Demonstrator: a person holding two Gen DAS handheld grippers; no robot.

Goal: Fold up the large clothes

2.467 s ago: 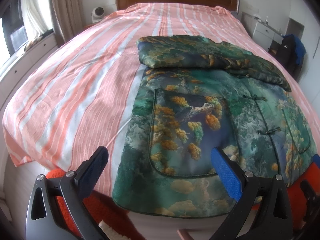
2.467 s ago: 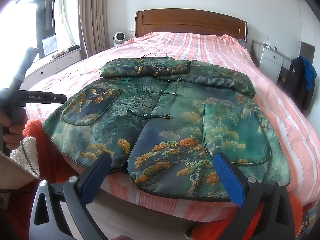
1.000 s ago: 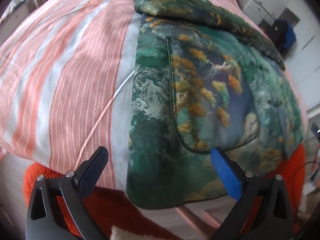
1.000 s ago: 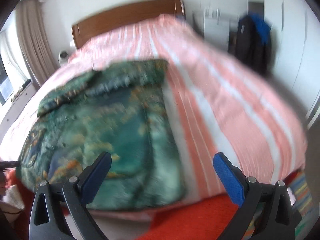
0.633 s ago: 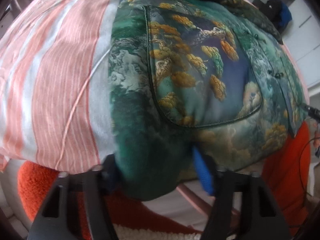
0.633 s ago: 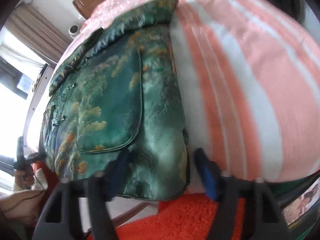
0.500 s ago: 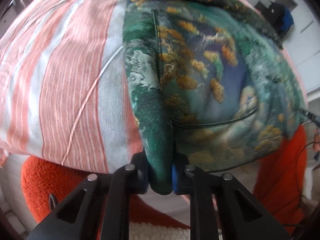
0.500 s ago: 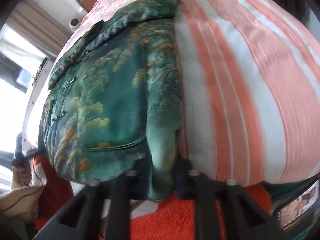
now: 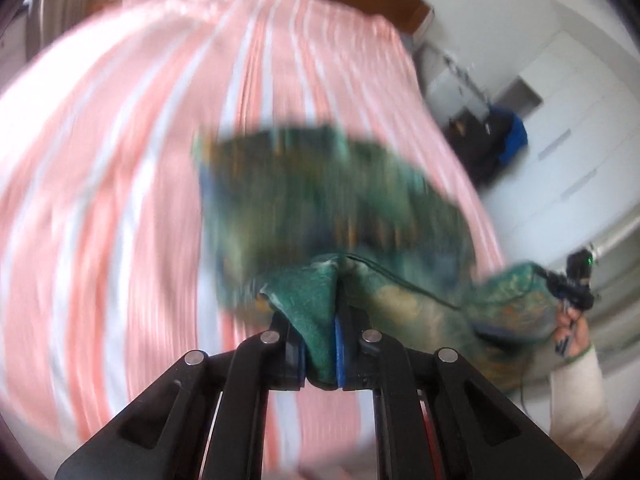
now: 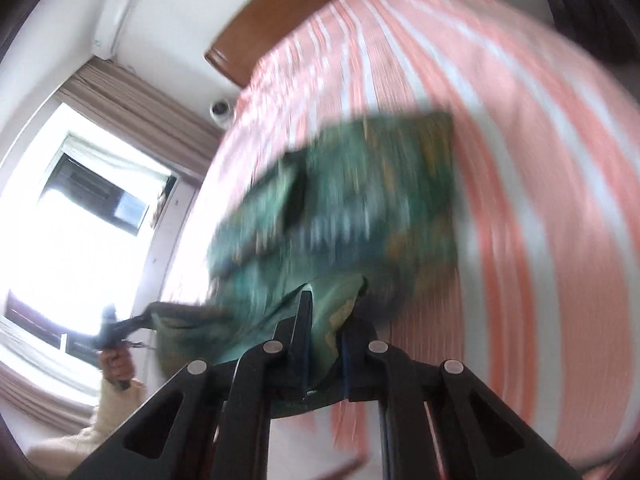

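- Left gripper (image 9: 320,354): fingers clamped on the jacket (image 9: 332,216) hem.
- Right gripper (image 10: 324,360): fingers clamped on the hem too.
- Jacket hem lifted above the bed (image 9: 100,200) (badly blurred).

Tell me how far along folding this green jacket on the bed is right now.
Done: both bottom corners are gripped. The left gripper and right gripper are each shut on the jacket. In hand: the hem is lifted off the striped bedspread. Left: laying the hem down and any later folds. Motion blur hides the details.
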